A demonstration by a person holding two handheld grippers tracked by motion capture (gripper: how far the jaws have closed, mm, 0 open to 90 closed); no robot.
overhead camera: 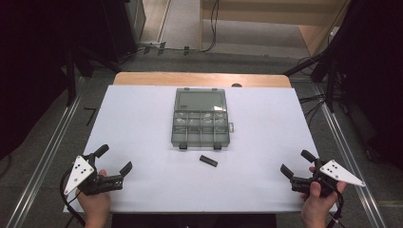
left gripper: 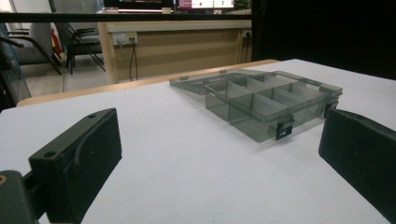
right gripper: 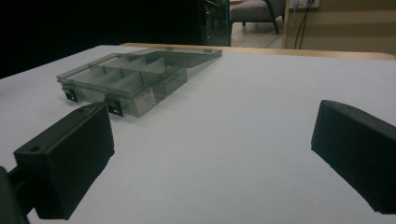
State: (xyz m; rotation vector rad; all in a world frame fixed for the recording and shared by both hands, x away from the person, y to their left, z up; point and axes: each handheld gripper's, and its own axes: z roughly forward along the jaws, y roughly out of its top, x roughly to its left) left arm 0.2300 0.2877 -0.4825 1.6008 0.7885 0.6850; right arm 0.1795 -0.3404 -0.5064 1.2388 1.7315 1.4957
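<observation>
Now both my tongs gape empty: left gripper (overhead camera: 115, 159) at seven o'clock, right gripper (overhead camera: 294, 162) at five, from the open smoky-grey plastic compartment box (overhead camera: 200, 124).

The right gripper (right gripper: 212, 158) has its two black jaws wide apart, low over the white table (right gripper: 261, 107), with nothing between them. Beyond the left jaw a grey clear box (right gripper: 126, 77) lies open on the table, its lid flat behind it. The box has several compartments, and a white label is on its near wall. Behind the table stands a chair (right gripper: 254, 11).
</observation>
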